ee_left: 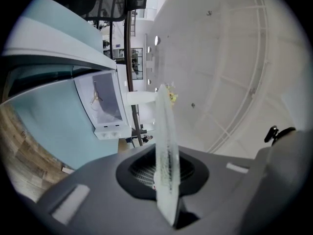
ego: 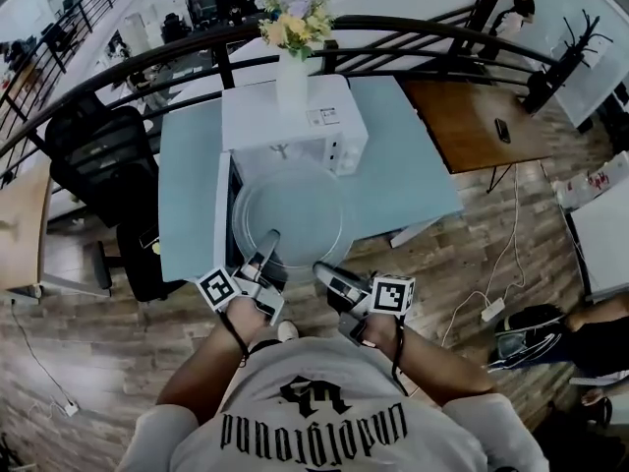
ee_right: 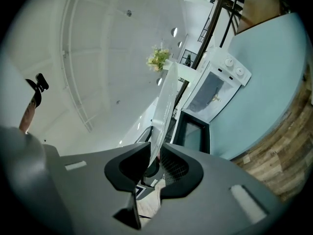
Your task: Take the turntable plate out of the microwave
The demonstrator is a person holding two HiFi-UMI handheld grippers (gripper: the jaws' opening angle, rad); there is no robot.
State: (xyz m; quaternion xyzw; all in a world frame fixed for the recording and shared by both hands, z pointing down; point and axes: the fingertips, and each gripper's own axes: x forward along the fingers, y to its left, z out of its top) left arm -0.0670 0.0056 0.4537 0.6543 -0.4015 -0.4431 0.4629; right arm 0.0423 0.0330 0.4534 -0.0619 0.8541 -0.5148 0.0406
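Note:
A round clear glass turntable plate [ego: 291, 216] hangs in front of the open white microwave [ego: 292, 126], outside its cavity. My left gripper [ego: 265, 245] is shut on the plate's near-left rim, and my right gripper [ego: 321, 271] is shut on its near-right rim. In the left gripper view the plate [ee_left: 165, 146] stands edge-on between the dark jaws. The right gripper view shows the plate [ee_right: 164, 112] edge-on too, pinched between the ridged pads, with the microwave [ee_right: 212, 93] and its open door behind.
The microwave stands on a pale blue table [ego: 192, 180] with a white vase of flowers [ego: 292, 57] on top. A black office chair [ego: 103, 165] stands at the left, a wooden desk [ego: 472, 121] at the right. Cables and a bag [ego: 521, 337] lie on the wood floor.

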